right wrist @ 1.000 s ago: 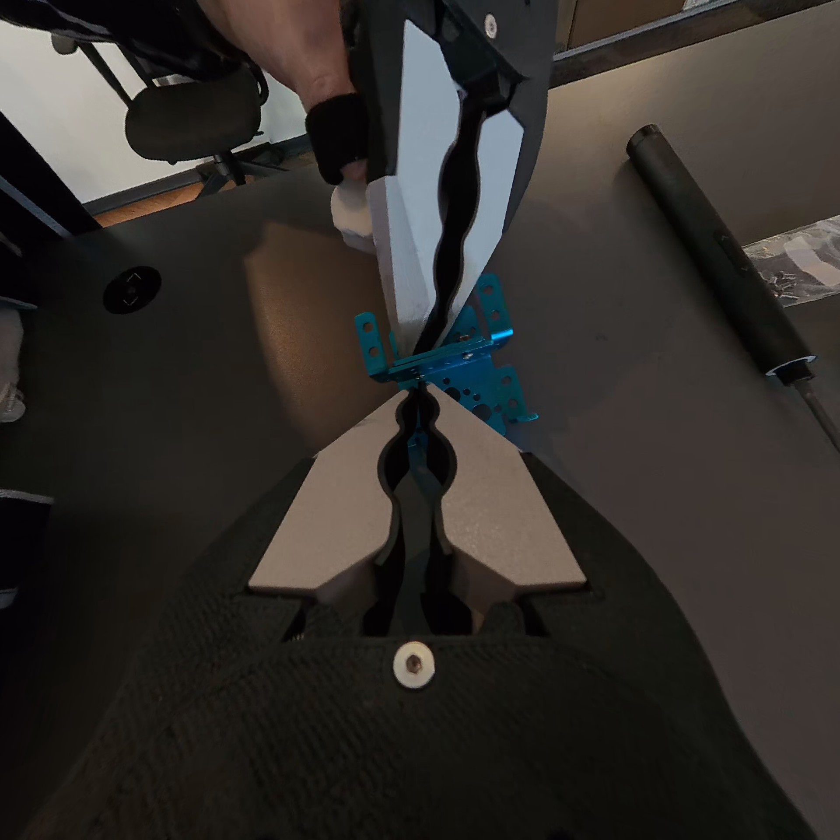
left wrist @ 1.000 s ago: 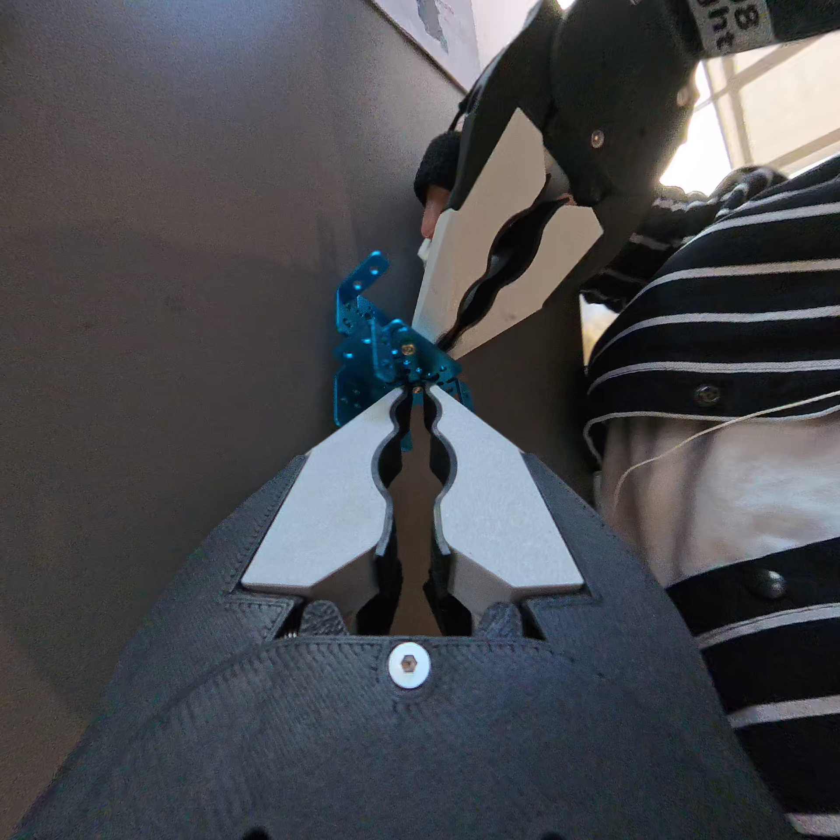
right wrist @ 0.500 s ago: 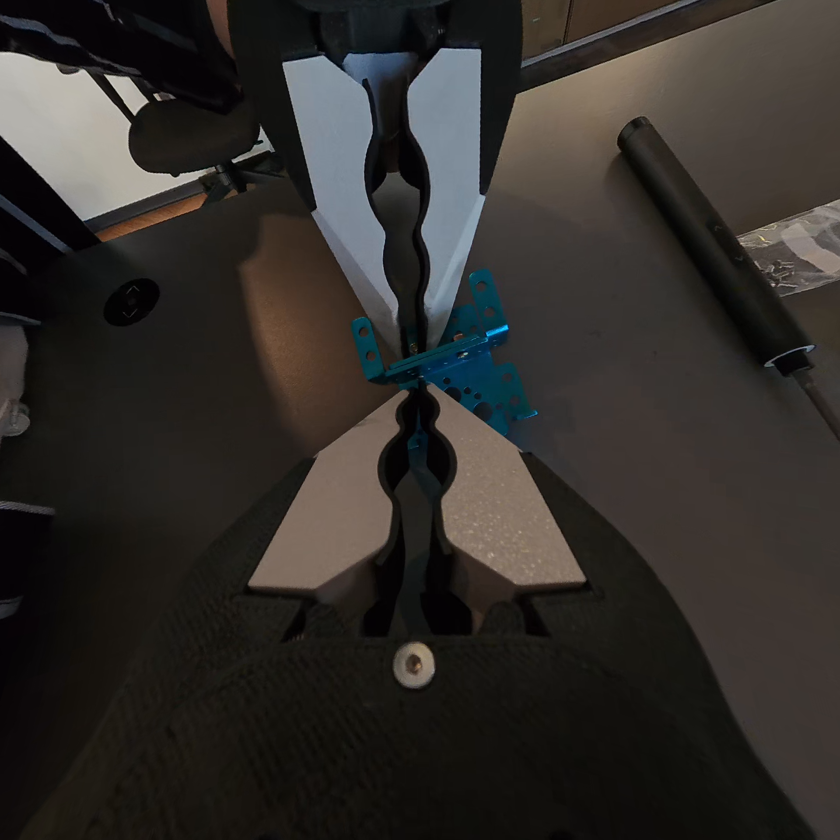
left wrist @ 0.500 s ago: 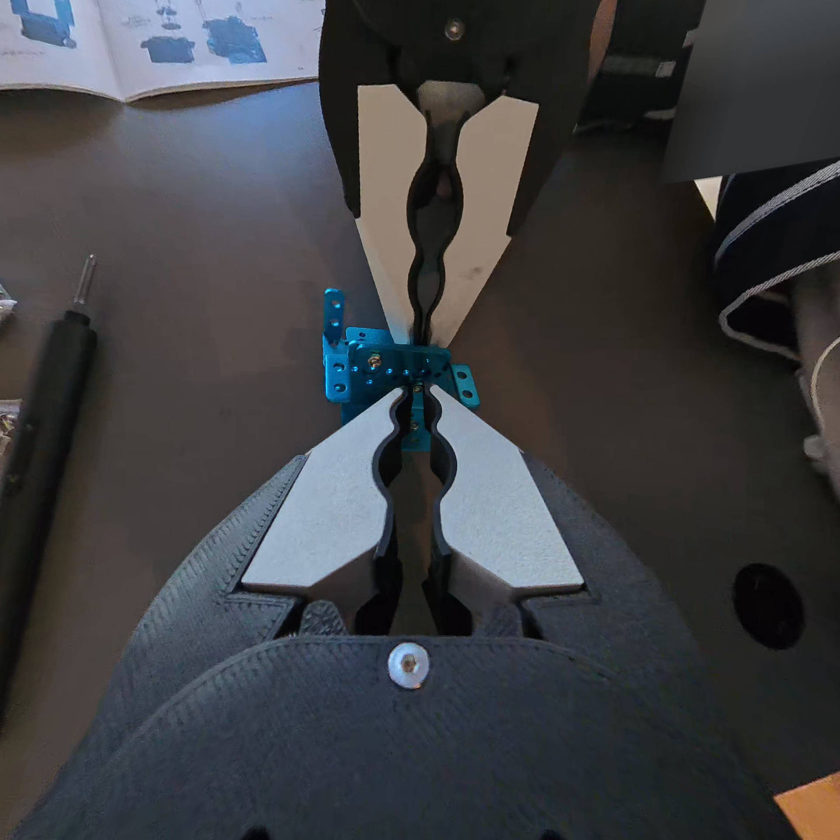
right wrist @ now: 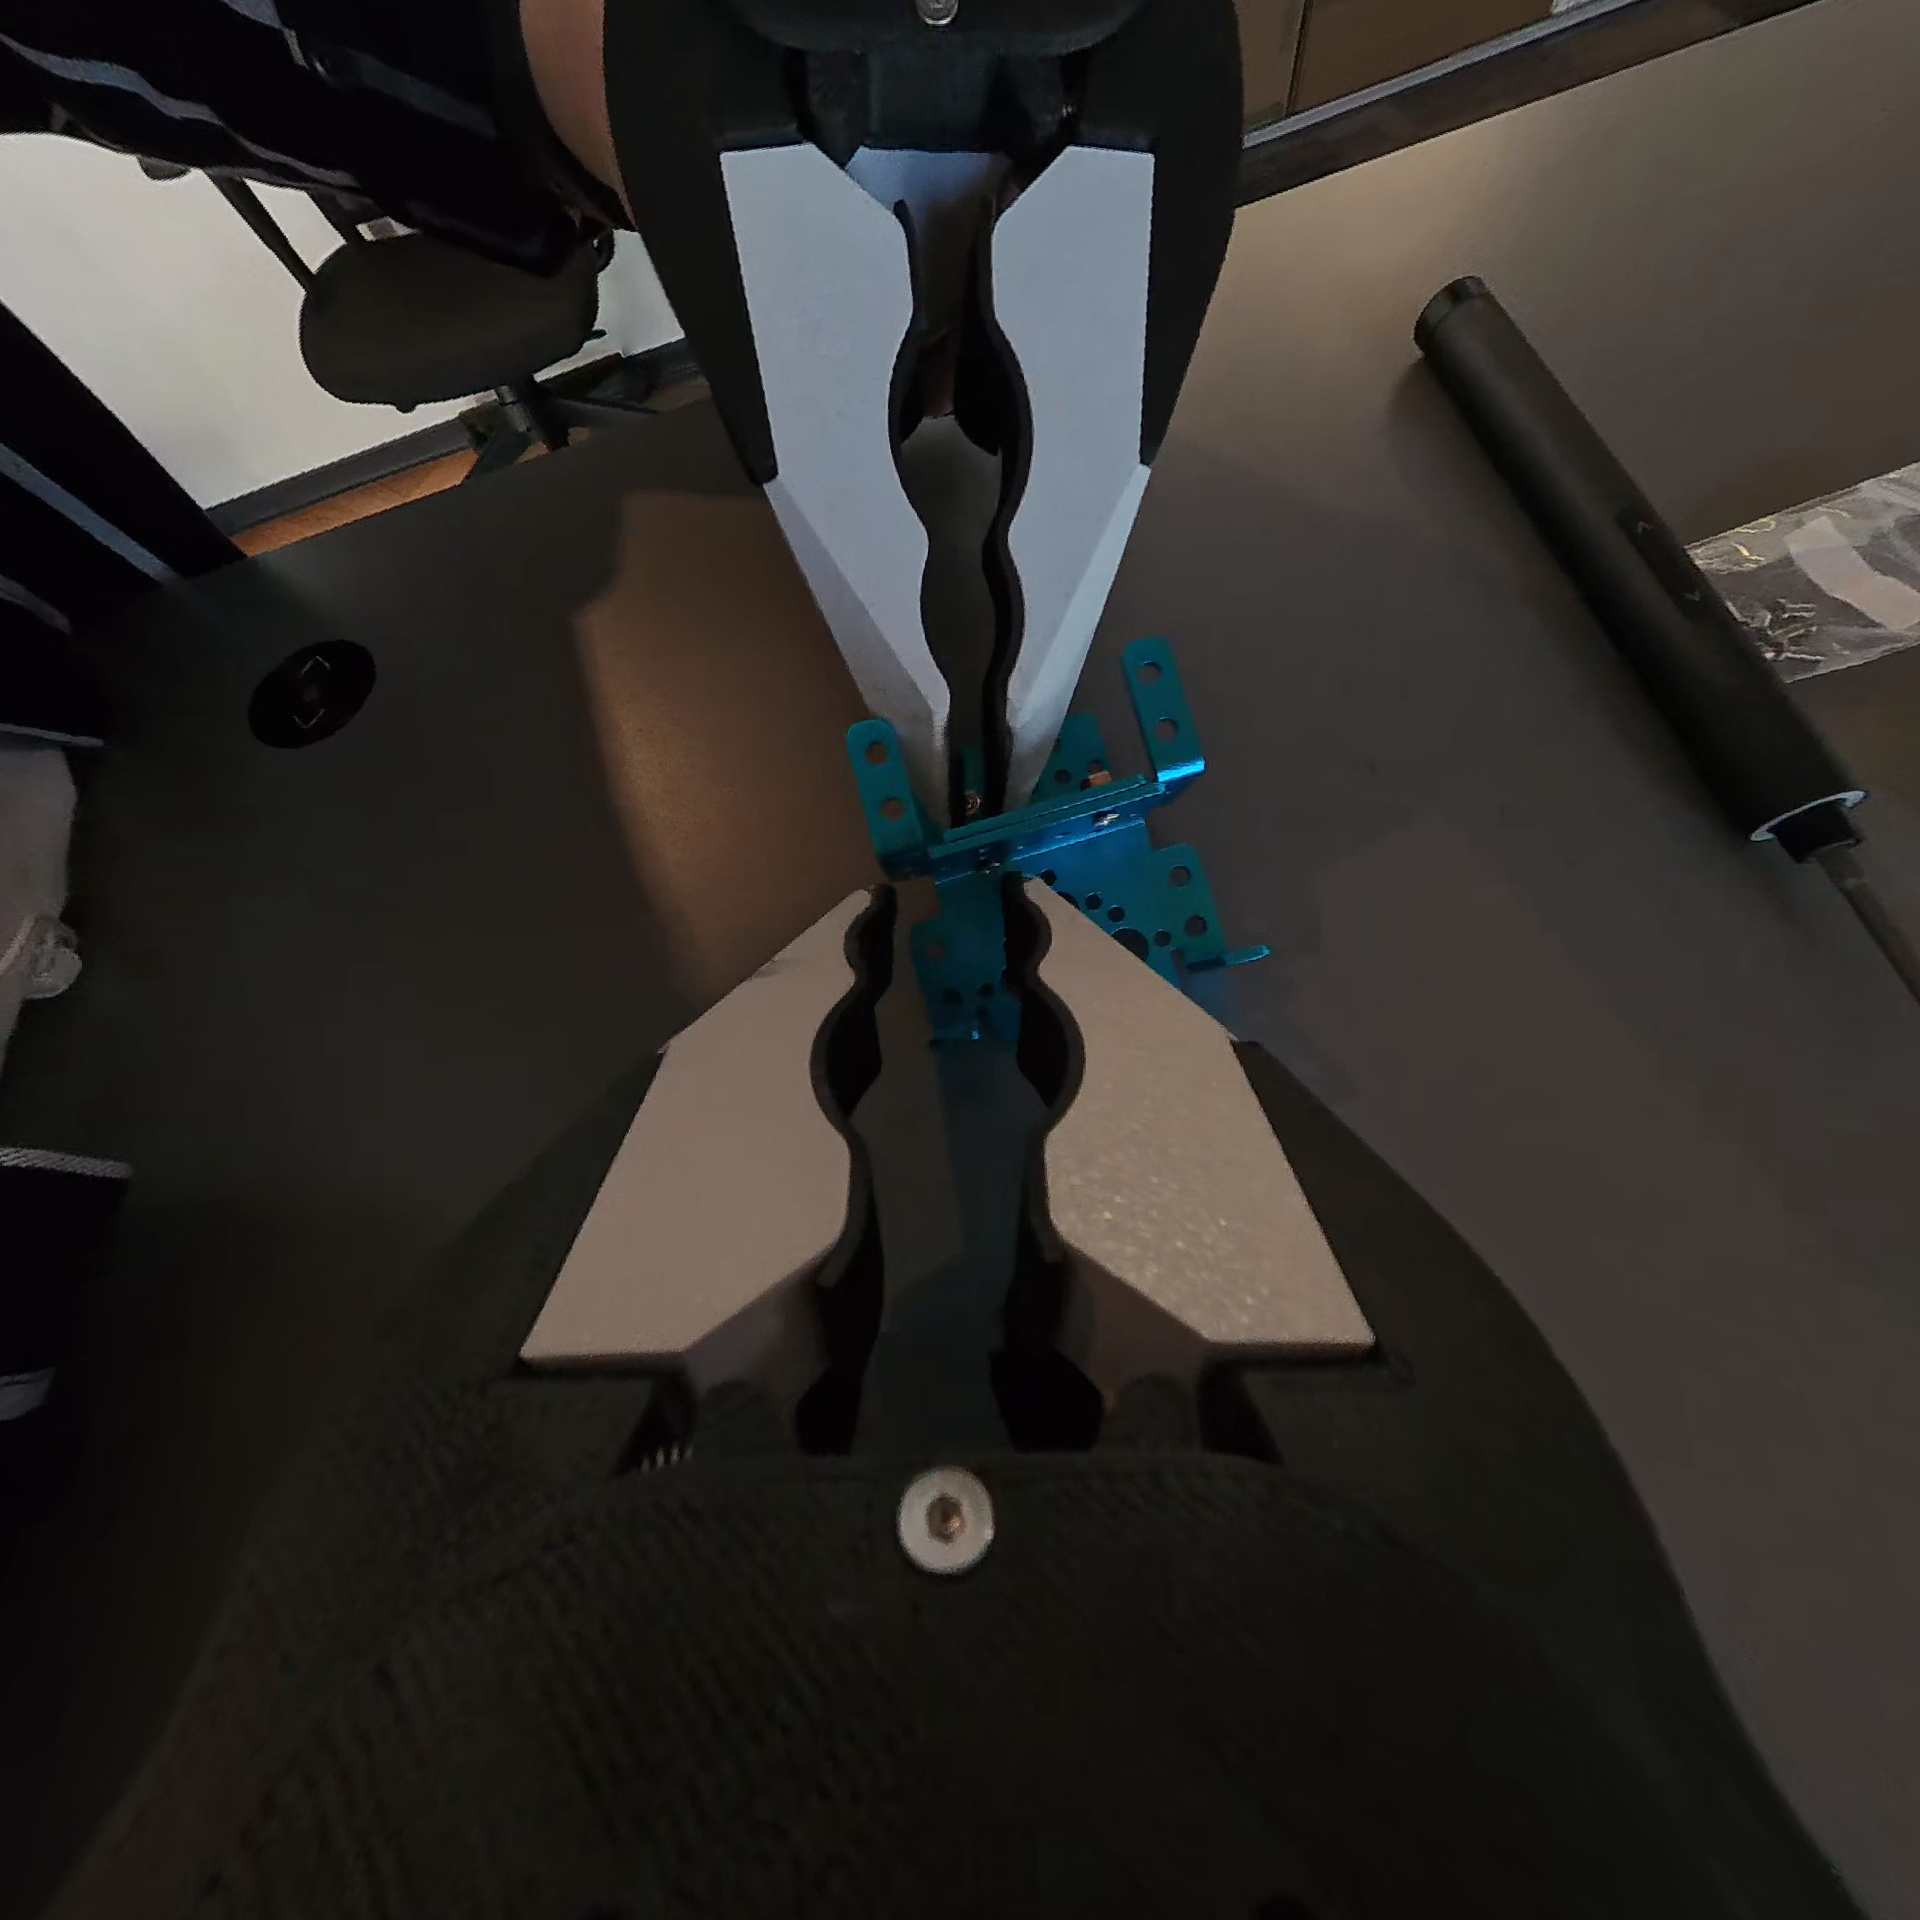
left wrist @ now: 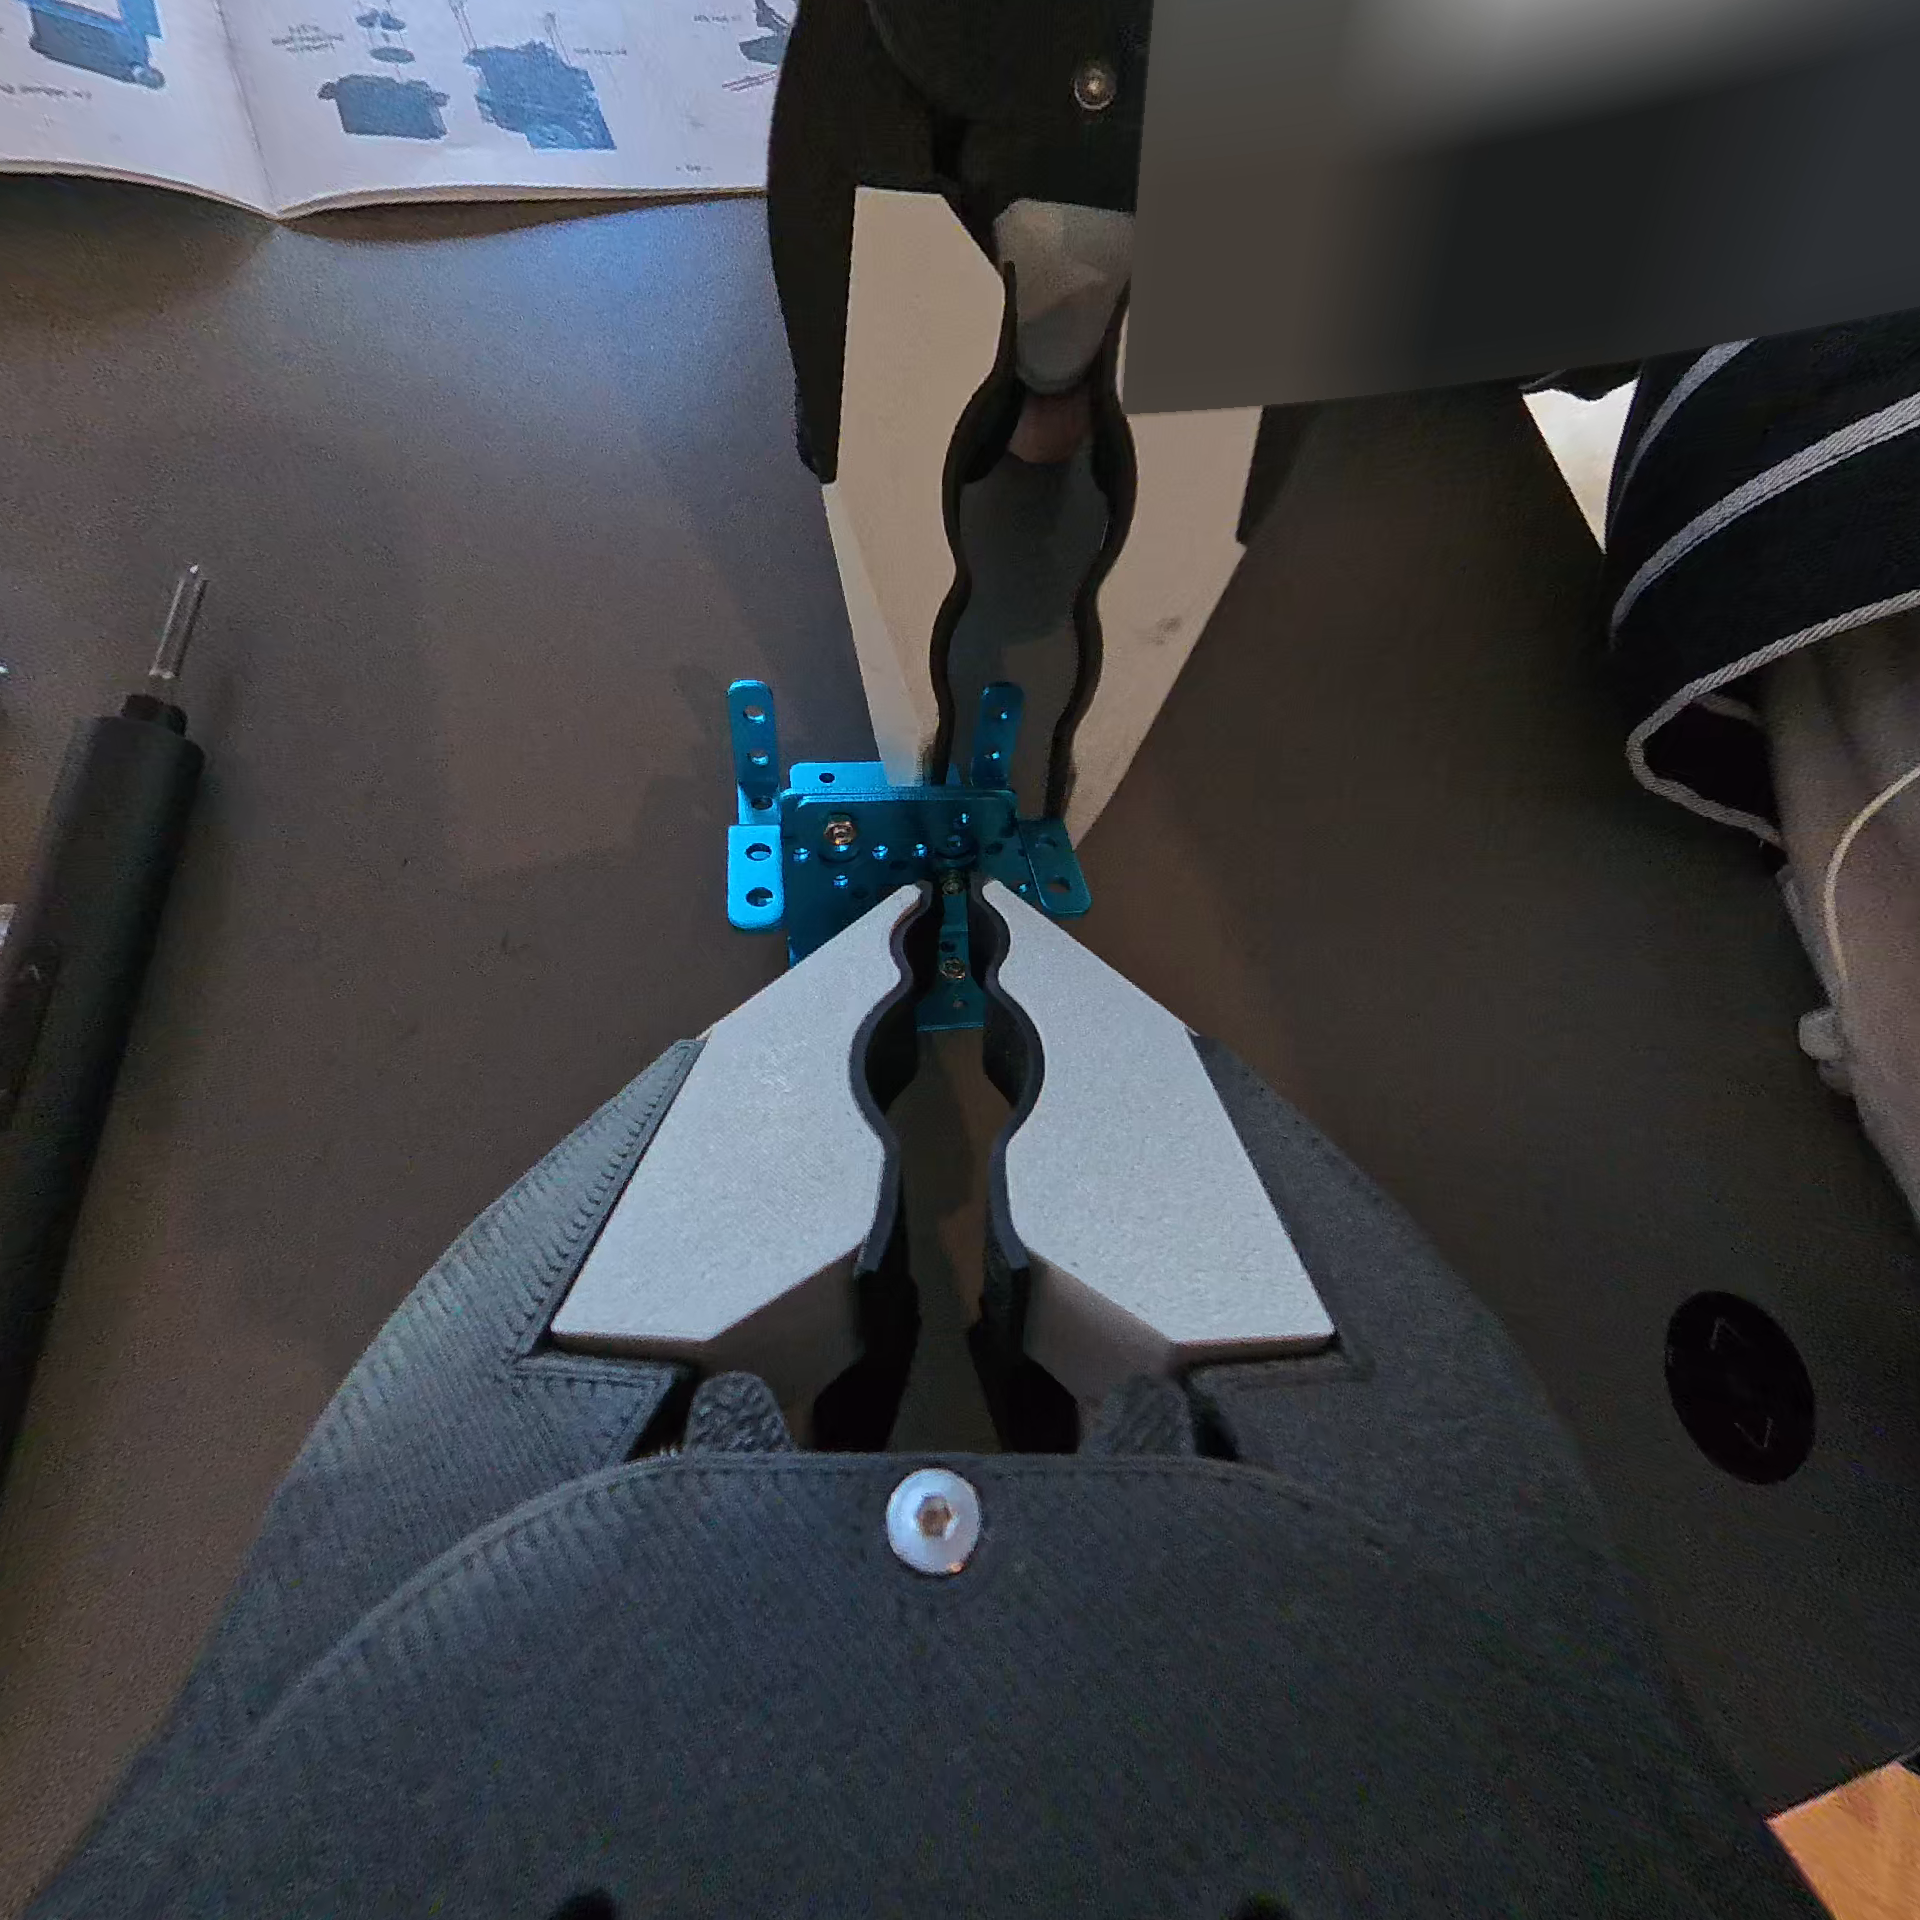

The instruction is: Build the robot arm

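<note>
1. At the far left in the left wrist view lies a black screwdriver point(left wrist: 83, 935), shaft pointing away from us, well apart from the work. An open instruction booklet point(left wrist: 364, 94) lies at the far edge of the dark table point(left wrist: 468, 468), flat where its pages can be seen.

2. In the middle, our left gripper point(left wrist: 951, 894) has its jaws drawn in on a narrow strip of the blue metal bracket assembly point(left wrist: 894, 842). We judge this grip is what steadies the part.

3. The assembly is at the table's centre, between the two grippers, which face each other tip to tip. We cannot tell whether it rests on the table or is held just above it.

4. In the right wrist view, our right gripper point(right wrist: 961, 894) has its jaws somewhat apart; the right finger lies against the blue plate, the left stands clear, so it is not clamped.

5. Further right lies a clear bag of small hardware point(right wrist: 1808, 592).
</note>
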